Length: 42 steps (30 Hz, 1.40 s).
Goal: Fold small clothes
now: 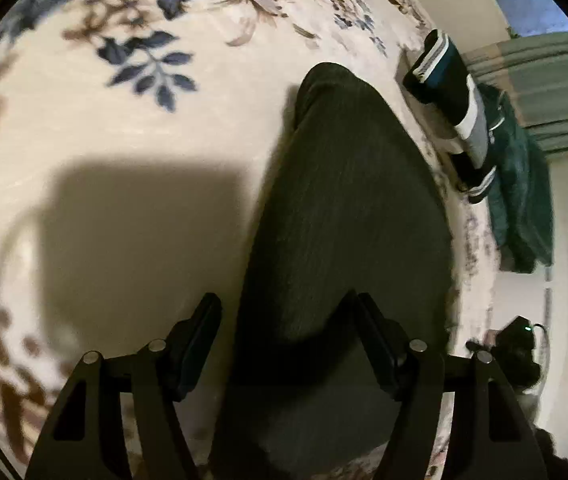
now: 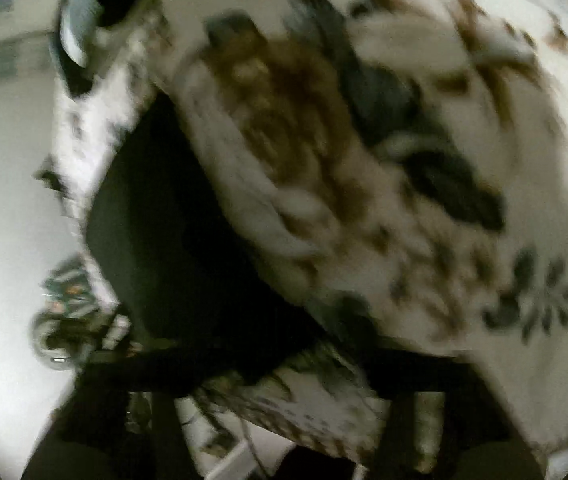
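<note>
My left hand-held gripper (image 1: pixel 284 312) hangs with its jaws spread, pressing on nothing; the near part of a dark folded garment (image 1: pixel 344 216) lies on the surface under the gap between them. That garment stretches away from me across a cream floral carpet (image 1: pixel 124 132) patterned with blue and brown leaves. Farther off to the right, at the carpet's edge, sits a stack of folded clothes (image 1: pixel 448 92) in black, white and teal, with a crumpled dark green garment (image 1: pixel 520 200) just beyond it. My right hand-held gripper (image 2: pixel 284 376) shows only as a blurred dark frame; its jaws stand apart with nothing clamped. Ahead of it, the same dark garment (image 2: pixel 172 240) lies to the left on the carpet (image 2: pixel 524 140).
</note>
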{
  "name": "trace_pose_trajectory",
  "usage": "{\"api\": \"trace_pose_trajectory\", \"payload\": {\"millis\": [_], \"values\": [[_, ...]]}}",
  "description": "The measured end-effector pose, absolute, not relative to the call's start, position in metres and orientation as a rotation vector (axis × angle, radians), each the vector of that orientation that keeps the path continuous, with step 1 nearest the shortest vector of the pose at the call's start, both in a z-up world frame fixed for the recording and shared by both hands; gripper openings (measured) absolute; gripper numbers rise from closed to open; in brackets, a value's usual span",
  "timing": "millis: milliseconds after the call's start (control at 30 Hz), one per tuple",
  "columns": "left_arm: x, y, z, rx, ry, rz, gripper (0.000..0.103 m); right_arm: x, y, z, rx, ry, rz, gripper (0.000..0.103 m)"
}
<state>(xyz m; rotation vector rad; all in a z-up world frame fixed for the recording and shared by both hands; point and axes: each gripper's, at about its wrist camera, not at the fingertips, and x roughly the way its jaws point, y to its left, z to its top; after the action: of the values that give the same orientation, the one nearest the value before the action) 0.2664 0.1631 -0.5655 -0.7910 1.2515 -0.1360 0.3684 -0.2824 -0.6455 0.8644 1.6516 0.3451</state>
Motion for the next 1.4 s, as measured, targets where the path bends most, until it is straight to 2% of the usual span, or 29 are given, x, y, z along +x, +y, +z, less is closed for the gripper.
{"api": "trace_pose_trajectory", "payload": {"millis": [167,200,267,367,567,633,667,700,733,800,900,1133,1400], "values": [[0.283,0.167,-0.586,-0.903,1.225,-0.215,0.076,0.400,-0.246,-0.706,0.978,1.724,0.620,0.082],[0.287,0.167,-0.589,-0.919,1.223,-0.229,0.078,0.403,-0.240,-0.711,0.994,1.727,0.657,0.082],[0.293,0.167,-0.593,-0.941,1.218,-0.258,0.089,0.410,-0.226,-0.710,0.999,1.720,0.748,0.082],[0.299,0.163,-0.595,-0.938,1.214,-0.297,0.097,0.414,-0.197,-0.707,1.011,1.720,0.878,0.079],[0.307,0.156,-0.591,-0.895,1.218,-0.297,0.098,0.423,-0.140,-0.709,1.001,1.748,0.926,0.079],[0.308,0.155,-0.588,-0.882,1.189,-0.298,0.096,0.418,-0.138,-0.705,0.966,1.744,0.895,0.068],[0.308,0.153,-0.585,-0.861,1.177,-0.298,0.079,0.416,-0.139,-0.704,0.945,1.746,0.865,0.050],[0.310,0.151,-0.581,-0.819,1.181,-0.285,0.060,0.413,-0.141,-0.703,0.947,1.739,0.847,0.041],[0.311,0.149,-0.579,-0.804,1.185,-0.294,0.031,0.410,-0.143,-0.700,0.944,1.729,0.837,0.039],[0.312,0.147,-0.572,-0.785,1.187,-0.308,0.026,0.407,-0.145,-0.692,0.943,1.709,0.818,0.032],[0.313,0.142,-0.555,-0.740,1.199,-0.309,0.022,0.403,-0.146,-0.673,0.937,1.675,0.784,0.028],[0.340,0.137,-0.511,-0.680,1.219,-0.372,0.020,0.398,-0.152,-0.615,0.977,1.582,0.714,0.026],[0.441,0.098,-0.433,-0.602,1.174,-0.513,0.020,0.447,-0.194,-0.525,1.010,1.408,0.632,0.026]]}}
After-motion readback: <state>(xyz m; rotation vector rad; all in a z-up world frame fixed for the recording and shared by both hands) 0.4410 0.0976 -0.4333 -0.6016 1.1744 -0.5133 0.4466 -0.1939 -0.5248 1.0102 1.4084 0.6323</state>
